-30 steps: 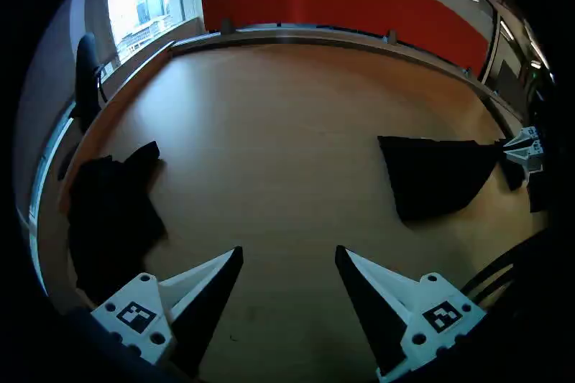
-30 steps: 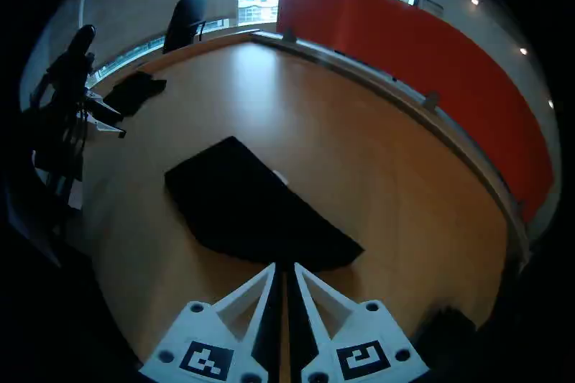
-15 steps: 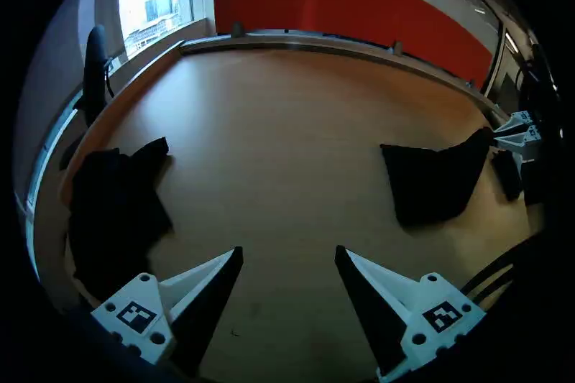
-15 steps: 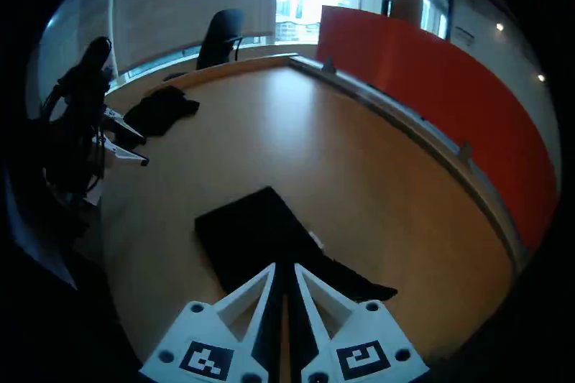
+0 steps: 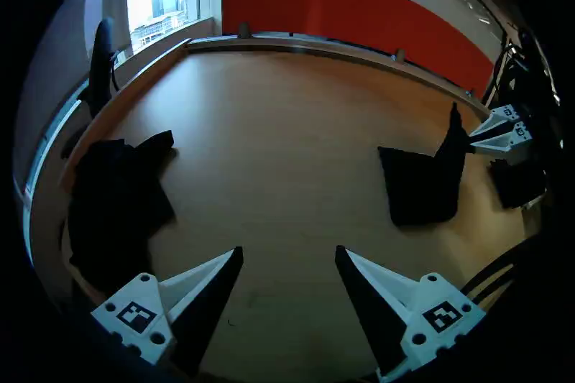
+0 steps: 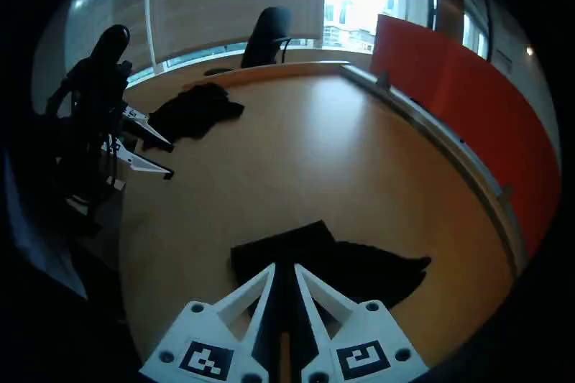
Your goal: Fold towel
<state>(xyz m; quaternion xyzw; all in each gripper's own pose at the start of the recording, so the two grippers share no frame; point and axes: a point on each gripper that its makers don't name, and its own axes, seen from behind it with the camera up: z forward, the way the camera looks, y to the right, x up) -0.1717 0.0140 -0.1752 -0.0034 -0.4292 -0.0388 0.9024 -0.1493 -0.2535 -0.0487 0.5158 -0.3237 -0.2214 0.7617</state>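
Note:
A black towel [image 5: 422, 187] lies on the wooden table [image 5: 287, 124] at the right. One corner of it stands raised, pinched by my right gripper [image 5: 471, 140]. In the right gripper view the towel [image 6: 352, 268] bunches just ahead of my right gripper [image 6: 285, 271], whose fingers are shut on its edge. My left gripper [image 5: 287, 261] hovers over bare table with its fingers wide apart and nothing between them. It also appears at the far left [image 6: 171, 162] of the right gripper view, held by a person's dark-sleeved hand.
A heap of black cloth [image 5: 115, 196] rests near the table's left edge, seen as a dark heap [image 6: 194, 110] from the right side. A red partition [image 5: 359, 16] runs along the far edge. An office chair [image 6: 269, 31] stands by the window.
My right gripper has lifted the towel's corner and drawn it over the rest, so the towel is narrower and bunched. My left gripper stays open in much the same place.

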